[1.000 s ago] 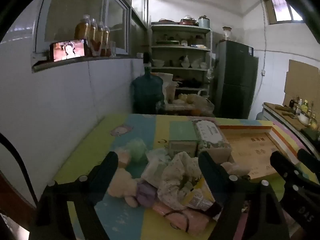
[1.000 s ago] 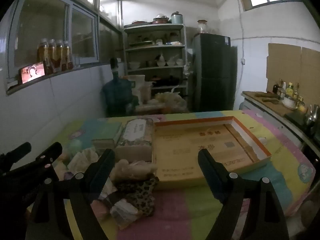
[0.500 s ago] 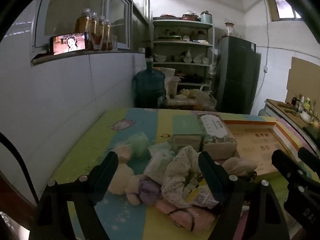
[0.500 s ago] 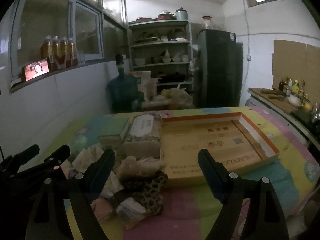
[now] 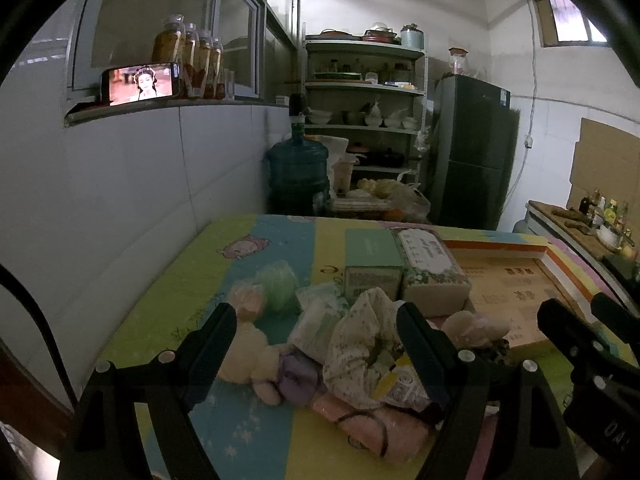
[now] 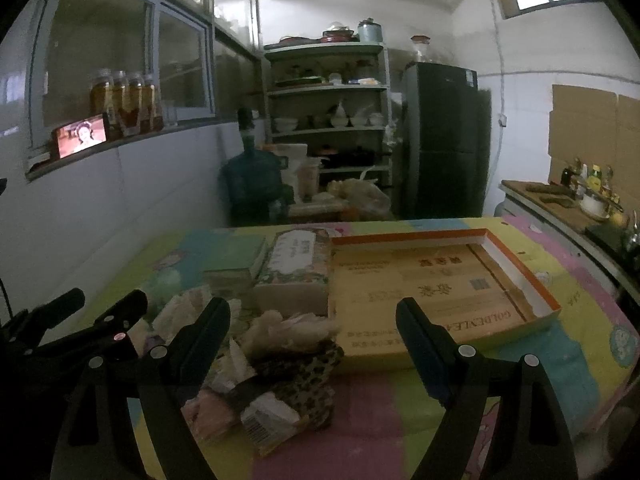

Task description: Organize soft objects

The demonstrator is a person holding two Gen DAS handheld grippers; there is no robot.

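Both grippers hang with jaws spread wide and nothing between them, the left gripper [image 5: 316,332] and the right gripper [image 6: 314,326] poised above the colourful mat [image 5: 256,436]. Under the left one sits the heap of soft objects [image 5: 352,344]: a cream plush toy [image 5: 250,354] just inside its left finger, a floral cloth [image 5: 360,332] against its right finger, a pink roll [image 5: 376,424] nearest the camera. From the right wrist view, a leopard-print cloth [image 6: 308,372] lies between the fingers, with the shallow cardboard tray [image 6: 436,296] just beyond.
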